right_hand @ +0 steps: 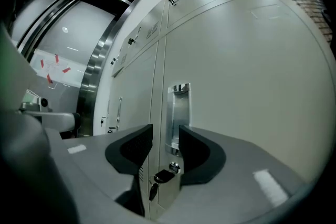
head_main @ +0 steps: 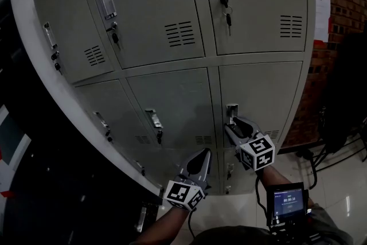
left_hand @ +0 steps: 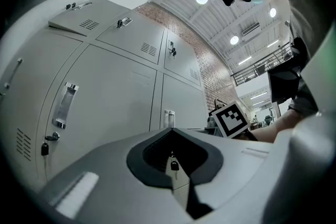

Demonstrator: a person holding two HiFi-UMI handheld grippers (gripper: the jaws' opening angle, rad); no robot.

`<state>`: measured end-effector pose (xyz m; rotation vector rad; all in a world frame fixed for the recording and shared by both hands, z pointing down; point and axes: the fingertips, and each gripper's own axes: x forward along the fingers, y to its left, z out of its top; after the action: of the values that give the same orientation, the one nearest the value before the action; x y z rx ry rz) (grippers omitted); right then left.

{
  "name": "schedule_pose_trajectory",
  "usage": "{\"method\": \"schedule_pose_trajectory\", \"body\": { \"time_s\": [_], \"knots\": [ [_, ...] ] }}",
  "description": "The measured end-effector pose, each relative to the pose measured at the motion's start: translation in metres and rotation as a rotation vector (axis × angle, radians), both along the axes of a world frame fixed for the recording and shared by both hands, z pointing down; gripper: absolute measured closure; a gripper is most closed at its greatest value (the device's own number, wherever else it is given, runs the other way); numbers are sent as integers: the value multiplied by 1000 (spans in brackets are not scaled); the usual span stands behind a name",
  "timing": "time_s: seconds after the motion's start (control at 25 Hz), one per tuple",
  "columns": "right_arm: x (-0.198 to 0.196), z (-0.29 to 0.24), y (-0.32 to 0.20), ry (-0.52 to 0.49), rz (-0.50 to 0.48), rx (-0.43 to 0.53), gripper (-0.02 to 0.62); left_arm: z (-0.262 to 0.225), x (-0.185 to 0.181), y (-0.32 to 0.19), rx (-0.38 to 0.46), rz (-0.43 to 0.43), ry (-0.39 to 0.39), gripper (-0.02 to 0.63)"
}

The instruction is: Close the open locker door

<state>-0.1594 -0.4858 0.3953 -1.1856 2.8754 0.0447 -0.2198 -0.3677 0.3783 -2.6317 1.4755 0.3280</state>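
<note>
A grey bank of lockers fills the head view. The lower right locker door (head_main: 261, 97) looks almost flush with its neighbours. Its chrome recessed handle (head_main: 231, 112) (right_hand: 179, 113) sits at the door's left edge, with a lock and key (right_hand: 164, 174) just below. My right gripper (head_main: 232, 123) (right_hand: 165, 131) is open right at that handle, its jaws apart on either side of the door's edge and pressing on nothing. My left gripper (head_main: 203, 154) (left_hand: 169, 129) is shut and empty, lower and to the left, pointing at the lockers.
Other locker doors with handles and hanging keys (head_main: 228, 17) lie above and to the left. A brick wall (head_main: 347, 8) and dark gear (head_main: 344, 100) stand to the right. A small screen (head_main: 287, 202) sits low by my right arm. Metal lift doors (right_hand: 63, 60) are left of the lockers.
</note>
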Motion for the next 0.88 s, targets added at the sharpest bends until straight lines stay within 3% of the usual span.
{"method": "schedule_pose_trajectory", "body": {
  "time_s": [0.16,0.2,0.44,0.88],
  "knots": [
    [11,4,2,1,6,-16,422,2,7,-1,-7,9,1,604],
    [15,5,3,-3,7,-24,389,3,9,-1,-10,10,1,604],
    [43,3,25,3,14,-12,398,5,30,3,-18,26,6,604],
    [107,-3,99,59,-14,28,544,12,100,25,-53,44,6,604]
  ]
}}
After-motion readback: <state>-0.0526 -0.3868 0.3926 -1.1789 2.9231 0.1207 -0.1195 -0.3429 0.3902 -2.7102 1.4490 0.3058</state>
